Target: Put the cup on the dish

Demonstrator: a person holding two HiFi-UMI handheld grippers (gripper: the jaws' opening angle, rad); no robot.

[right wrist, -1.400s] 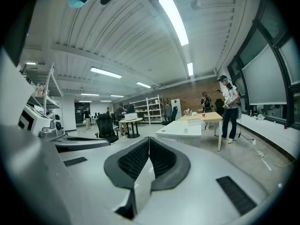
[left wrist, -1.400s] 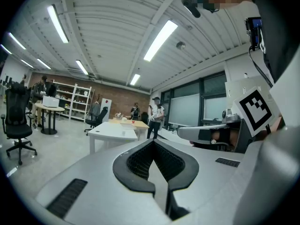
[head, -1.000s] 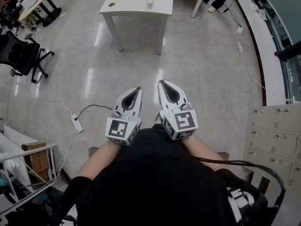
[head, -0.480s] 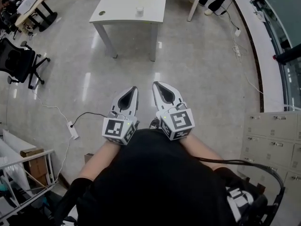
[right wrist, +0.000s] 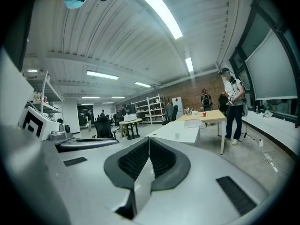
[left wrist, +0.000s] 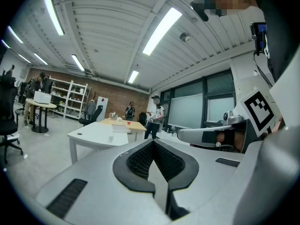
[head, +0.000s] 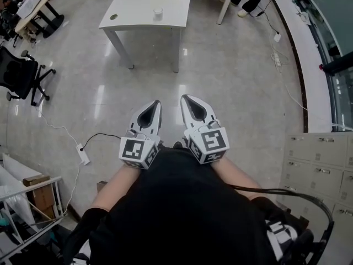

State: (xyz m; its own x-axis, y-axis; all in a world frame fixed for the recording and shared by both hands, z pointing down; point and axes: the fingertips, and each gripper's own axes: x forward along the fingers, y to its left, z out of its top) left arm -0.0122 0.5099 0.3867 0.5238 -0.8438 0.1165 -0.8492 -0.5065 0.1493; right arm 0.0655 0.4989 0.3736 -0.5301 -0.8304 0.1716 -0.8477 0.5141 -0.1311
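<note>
Left gripper point(head: 156, 105) and right gripper point(head: 186, 99) jaws sit closed, empty; the cup point(head: 158, 12), well ahead on the table point(head: 138, 10), looks light and likely fragile: grip its wall gently.

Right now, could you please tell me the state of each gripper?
Left gripper: closed, jaws together, holding nothing.
Right gripper: closed, jaws together, holding nothing.

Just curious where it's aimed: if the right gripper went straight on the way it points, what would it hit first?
The right gripper, shut and empty, faces open floor; the first thing in line looks like the white table with the cup, though depth is unclear.
</note>
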